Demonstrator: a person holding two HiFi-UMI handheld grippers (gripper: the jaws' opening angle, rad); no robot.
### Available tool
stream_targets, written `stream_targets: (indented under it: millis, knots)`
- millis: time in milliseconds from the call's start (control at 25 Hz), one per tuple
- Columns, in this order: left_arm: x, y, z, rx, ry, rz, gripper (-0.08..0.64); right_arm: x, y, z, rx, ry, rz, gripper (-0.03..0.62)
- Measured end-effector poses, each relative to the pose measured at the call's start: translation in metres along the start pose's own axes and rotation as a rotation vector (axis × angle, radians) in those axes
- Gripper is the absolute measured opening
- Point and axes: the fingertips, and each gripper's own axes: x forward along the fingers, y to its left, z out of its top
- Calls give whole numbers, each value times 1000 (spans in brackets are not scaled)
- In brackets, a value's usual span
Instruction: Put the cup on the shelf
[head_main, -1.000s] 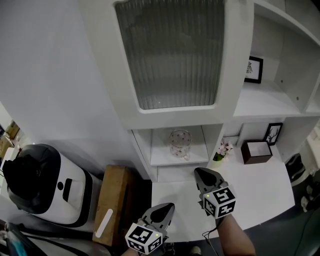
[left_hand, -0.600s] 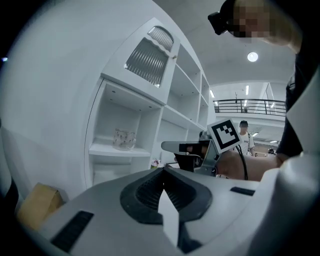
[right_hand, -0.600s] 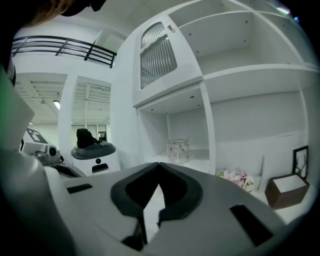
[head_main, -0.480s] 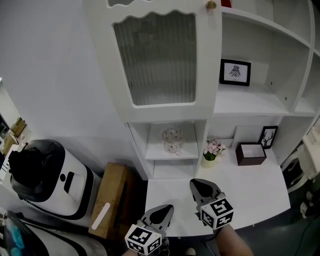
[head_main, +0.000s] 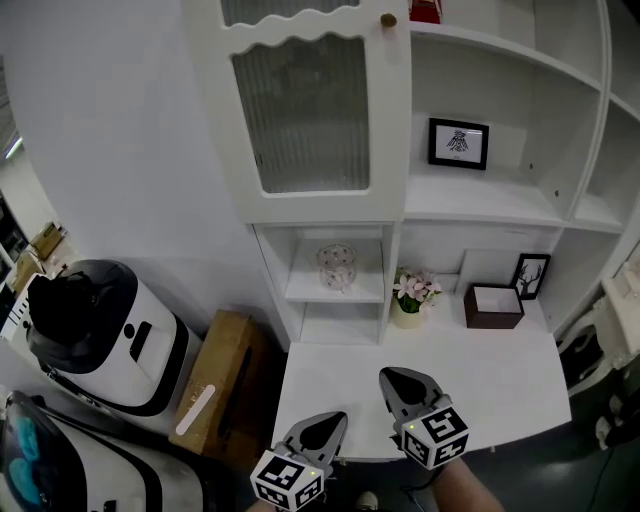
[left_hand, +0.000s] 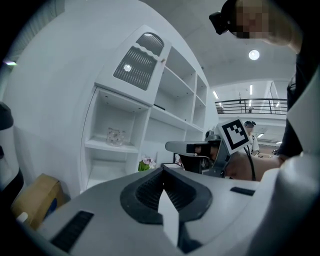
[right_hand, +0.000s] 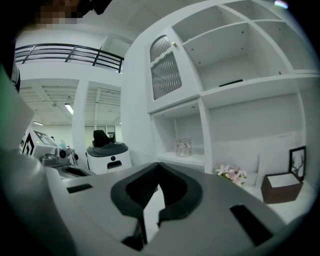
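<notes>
Glass cup (head_main: 337, 266) sits on the shelf (head_main: 366, 291) near flowers (head_main: 414, 289); left gripper (head_main: 338, 416) and right gripper (head_main: 388, 376) hold jaws pressed together

red object (head_main: 427, 9): cut by top edge | cup (head_main: 337, 267): pattern too small

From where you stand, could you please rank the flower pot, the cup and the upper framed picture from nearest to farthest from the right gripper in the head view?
1. Flower pot, on the desk, just ahead of the right gripper.
2. Cup, on the small shelf, ahead-left.
3. Framed picture, on the upper shelf, highest.
</notes>
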Motion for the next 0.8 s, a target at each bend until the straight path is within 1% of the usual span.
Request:
stream_targets:
  millis: [160,400,680,800]
  knots:
    - [-11,-21,-6,2,-12,18,5,-21,4,-5,-11,5,23,3]
    - [-31,-44,-18,10,8,55,5,-44,19,-14,-9,5,66,3]
    - [-59,-42,-22,5,7,99,5,-51,38,-22,12,9,85,3]
    - [-71,-38,-23,5,6,100,5,-51,50,-24,15,12,80,3]
